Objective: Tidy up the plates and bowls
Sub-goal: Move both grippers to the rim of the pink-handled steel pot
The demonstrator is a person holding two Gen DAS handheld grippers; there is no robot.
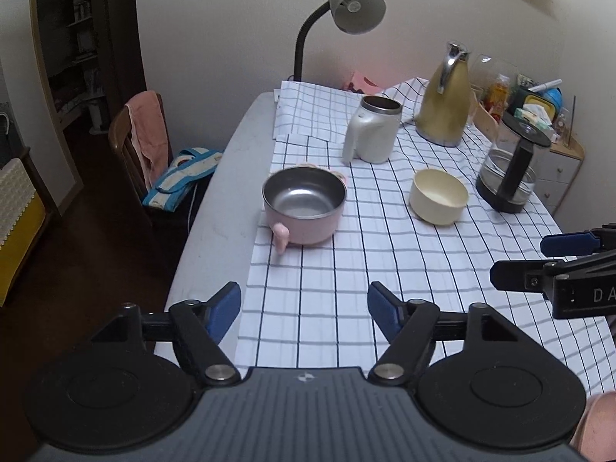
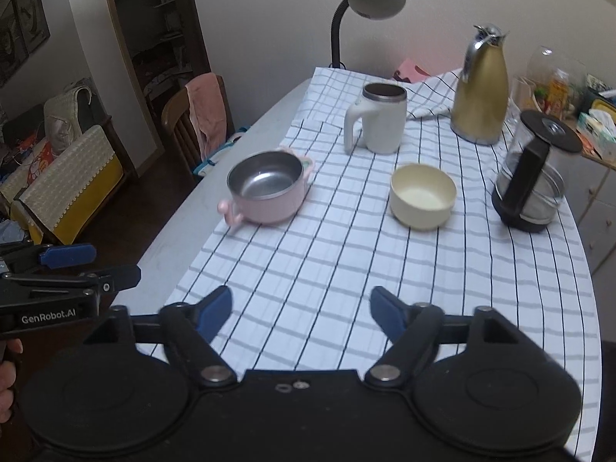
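A pink bowl with a steel inside and small handles (image 1: 304,206) (image 2: 265,188) stands on the checked cloth at the left. A cream bowl (image 1: 439,196) (image 2: 422,196) stands to its right, apart from it. My left gripper (image 1: 304,312) is open and empty, held above the near part of the cloth in front of the pink bowl; it also shows in the right wrist view (image 2: 111,263). My right gripper (image 2: 300,313) is open and empty, in front of both bowls; it also shows in the left wrist view (image 1: 523,260).
Behind the bowls stand a white mug (image 1: 371,131), a gold thermos jug (image 1: 444,102), a glass kettle (image 1: 508,169) and a desk lamp (image 1: 356,7). The table's bare grey edge (image 1: 215,208) runs along the left, with a chair (image 1: 131,142) beside it.
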